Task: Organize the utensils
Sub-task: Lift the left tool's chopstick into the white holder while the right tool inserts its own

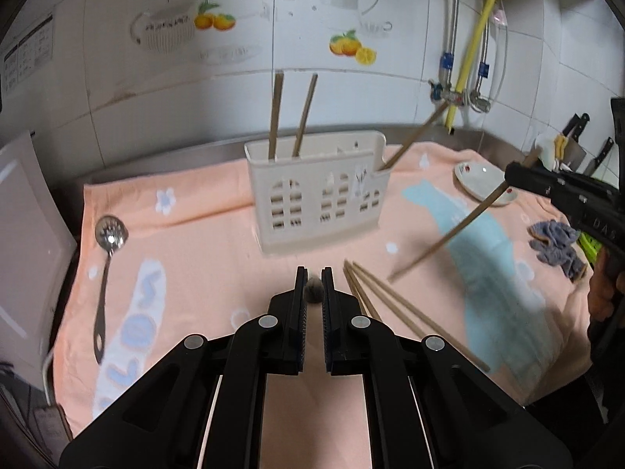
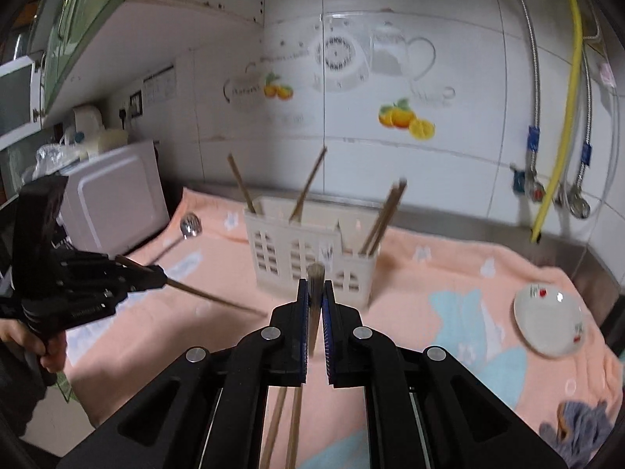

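The white utensil holder (image 1: 318, 195) stands upright on the peach towel (image 1: 203, 265), straight ahead of the left gripper (image 1: 313, 285) and just past its fingertips. Two chopsticks (image 1: 275, 115) stick up from its left compartment, and another chopstick (image 1: 414, 135) leans out of the small side pocket on its right. In the right wrist view, two sticks lean from that pocket.

The left gripper's jaws are drawn narrow around a single chopstick (image 2: 213, 296), seen end-on between the pads in its own view; in the right wrist view the stick pokes out ahead of the fingers and slants down toward the towel. The right gripper (image 2: 315, 293) is likewise closed narrow on a held chopstick (image 1: 441, 244), which slopes down and to the left of that tool, its lower tip near the towel.

Just right of the left gripper's fingertips, three loose chopsticks (image 1: 394, 305) lie side by side on the towel. Well to its left lies a metal slotted spoon (image 1: 106, 273), bowl away from the tool. Beyond the right gripper sits a white saucer (image 1: 482, 183), and nearer that tool a crumpled grey cloth (image 1: 556, 246).
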The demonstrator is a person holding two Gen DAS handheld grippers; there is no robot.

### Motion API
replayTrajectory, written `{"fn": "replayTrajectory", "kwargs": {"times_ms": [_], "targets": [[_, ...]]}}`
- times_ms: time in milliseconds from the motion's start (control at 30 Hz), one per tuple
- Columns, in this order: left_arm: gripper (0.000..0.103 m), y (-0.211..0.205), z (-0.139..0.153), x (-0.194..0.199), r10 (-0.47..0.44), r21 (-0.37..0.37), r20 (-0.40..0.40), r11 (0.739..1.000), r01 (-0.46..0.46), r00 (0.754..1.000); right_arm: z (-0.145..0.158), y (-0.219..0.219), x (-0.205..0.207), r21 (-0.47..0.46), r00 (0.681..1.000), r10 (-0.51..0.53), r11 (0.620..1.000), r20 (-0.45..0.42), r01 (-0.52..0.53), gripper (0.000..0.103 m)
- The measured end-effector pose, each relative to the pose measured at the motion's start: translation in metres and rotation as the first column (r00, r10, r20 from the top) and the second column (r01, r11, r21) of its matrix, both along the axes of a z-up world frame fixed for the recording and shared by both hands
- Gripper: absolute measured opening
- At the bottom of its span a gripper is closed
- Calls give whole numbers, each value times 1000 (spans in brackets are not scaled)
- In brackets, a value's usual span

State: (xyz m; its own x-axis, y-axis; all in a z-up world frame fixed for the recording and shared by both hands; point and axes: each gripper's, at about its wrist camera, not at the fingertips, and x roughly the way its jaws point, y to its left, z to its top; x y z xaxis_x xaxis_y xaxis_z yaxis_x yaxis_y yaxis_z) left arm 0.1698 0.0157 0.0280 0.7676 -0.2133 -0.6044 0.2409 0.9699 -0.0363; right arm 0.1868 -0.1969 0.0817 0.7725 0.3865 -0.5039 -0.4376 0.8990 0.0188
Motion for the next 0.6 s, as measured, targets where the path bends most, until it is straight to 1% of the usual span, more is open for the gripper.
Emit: {"fn": "replayTrajectory", "kwargs": {"times_ms": [133, 300, 433, 600], "targets": [[6, 2, 23, 10, -3, 22, 48, 1000, 2, 999, 26, 0, 19, 21, 1000, 20, 1000, 5, -20, 6], [6, 3, 60, 22, 3, 62, 124, 998, -11, 992, 60, 0, 40, 59, 999, 33, 998, 30, -35, 6], [6, 5, 94, 36, 15, 89, 190, 996, -32, 982, 83, -2, 52, 84, 998, 35, 996, 55, -40, 6], [6, 4, 137, 56, 21, 91, 273, 995, -48, 962, 104, -2, 68, 102, 996, 22, 994, 83, -30, 6]]}}
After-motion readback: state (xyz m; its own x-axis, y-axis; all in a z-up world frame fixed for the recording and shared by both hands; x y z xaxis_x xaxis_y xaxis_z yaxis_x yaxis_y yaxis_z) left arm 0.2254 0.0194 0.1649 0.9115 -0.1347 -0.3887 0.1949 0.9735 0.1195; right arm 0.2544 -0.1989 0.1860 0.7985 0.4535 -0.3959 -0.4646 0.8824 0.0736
